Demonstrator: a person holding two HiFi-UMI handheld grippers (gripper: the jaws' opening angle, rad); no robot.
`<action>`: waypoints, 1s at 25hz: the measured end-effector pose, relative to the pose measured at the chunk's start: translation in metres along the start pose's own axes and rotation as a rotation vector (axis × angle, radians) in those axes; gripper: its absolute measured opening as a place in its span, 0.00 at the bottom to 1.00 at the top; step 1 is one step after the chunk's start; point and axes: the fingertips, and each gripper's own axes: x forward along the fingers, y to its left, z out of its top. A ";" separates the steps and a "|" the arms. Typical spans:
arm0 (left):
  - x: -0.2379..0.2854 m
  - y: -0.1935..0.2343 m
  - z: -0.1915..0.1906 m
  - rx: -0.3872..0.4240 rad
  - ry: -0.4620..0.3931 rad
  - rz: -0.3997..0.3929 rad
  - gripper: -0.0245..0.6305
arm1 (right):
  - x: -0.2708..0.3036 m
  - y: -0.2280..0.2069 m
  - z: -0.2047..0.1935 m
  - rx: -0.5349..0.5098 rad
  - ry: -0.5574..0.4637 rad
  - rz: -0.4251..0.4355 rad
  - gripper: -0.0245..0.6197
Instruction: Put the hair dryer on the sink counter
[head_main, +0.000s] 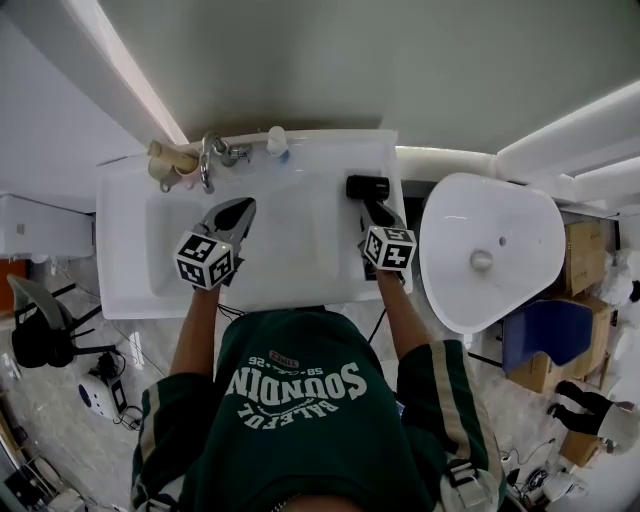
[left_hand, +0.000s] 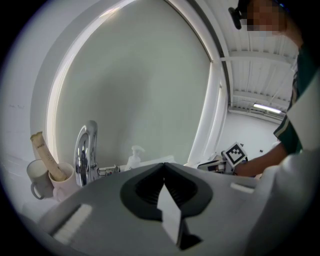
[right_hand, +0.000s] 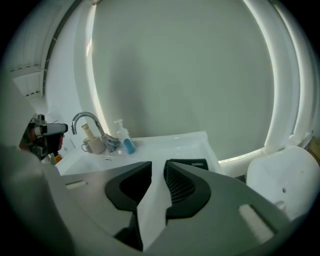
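Observation:
The black hair dryer (head_main: 367, 187) lies on the right rim of the white sink counter (head_main: 125, 240). In the right gripper view the hair dryer (right_hand: 192, 163) shows just past the right jaw. My right gripper (head_main: 374, 210) hovers right behind it; the right gripper (right_hand: 158, 162) has a narrow gap between its jaws, with only white counter showing through. I cannot tell whether it touches the dryer. My left gripper (head_main: 238, 210) hangs over the basin, and the left gripper (left_hand: 164, 167) has its jaws meeting at the tips, with nothing in them.
A chrome faucet (head_main: 210, 155), cups (head_main: 168, 162) and a soap bottle (head_main: 277, 142) stand along the counter's back edge. A white toilet (head_main: 490, 250) sits to the right of the counter, cardboard boxes (head_main: 585, 250) beyond it. A mirror wall rises behind the sink.

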 end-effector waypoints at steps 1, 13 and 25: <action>0.000 0.001 0.001 0.001 -0.001 -0.001 0.11 | 0.002 0.013 0.006 -0.023 -0.008 0.029 0.16; -0.004 0.009 0.013 0.007 -0.033 0.020 0.11 | -0.006 0.135 0.072 -0.215 -0.201 0.293 0.05; -0.007 0.013 0.018 0.009 -0.049 0.034 0.11 | -0.020 0.148 0.102 -0.257 -0.287 0.326 0.05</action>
